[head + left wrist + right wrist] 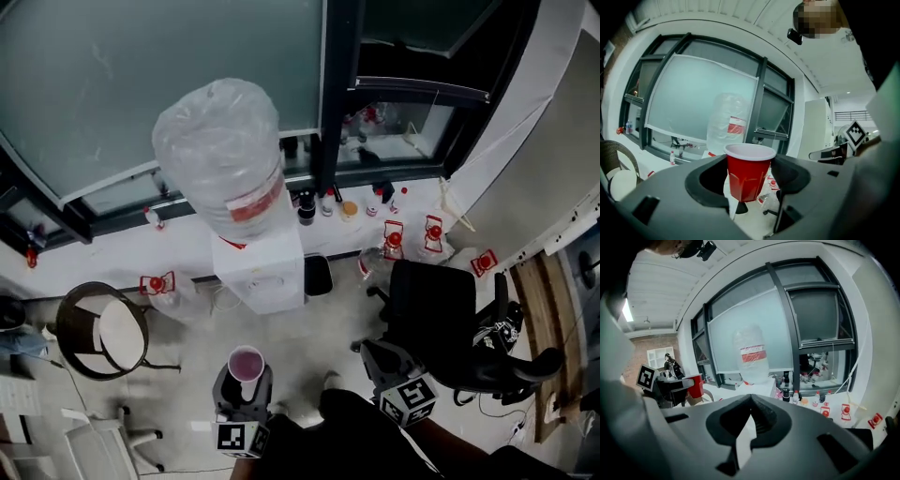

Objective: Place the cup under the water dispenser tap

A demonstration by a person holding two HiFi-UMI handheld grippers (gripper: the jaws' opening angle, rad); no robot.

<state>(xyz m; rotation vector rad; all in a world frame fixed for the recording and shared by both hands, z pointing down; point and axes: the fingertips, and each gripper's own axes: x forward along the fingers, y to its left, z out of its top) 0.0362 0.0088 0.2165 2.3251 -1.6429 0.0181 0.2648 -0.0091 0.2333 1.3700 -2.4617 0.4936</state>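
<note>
A red plastic cup (749, 165) with a white rim stands upright between the jaws of my left gripper (750, 182), which is shut on its sides. In the head view the cup (246, 362) shows from above, held low over the floor a short way in front of the white water dispenser (262, 274). A large clear bottle (217, 155) sits on top of the dispenser. My right gripper (377, 353) hovers to the right, near the black chair, jaws together with nothing between them. From the right gripper (750, 402) view, the cup (696, 386) shows at the left and the bottle (752, 355) ahead.
A black office chair (439, 323) stands right of the dispenser. A round wicker chair (101, 328) is at the left. Small bottles and red-labelled items (394, 236) line the white sill under the window. A person's dark sleeve (375, 441) fills the bottom edge.
</note>
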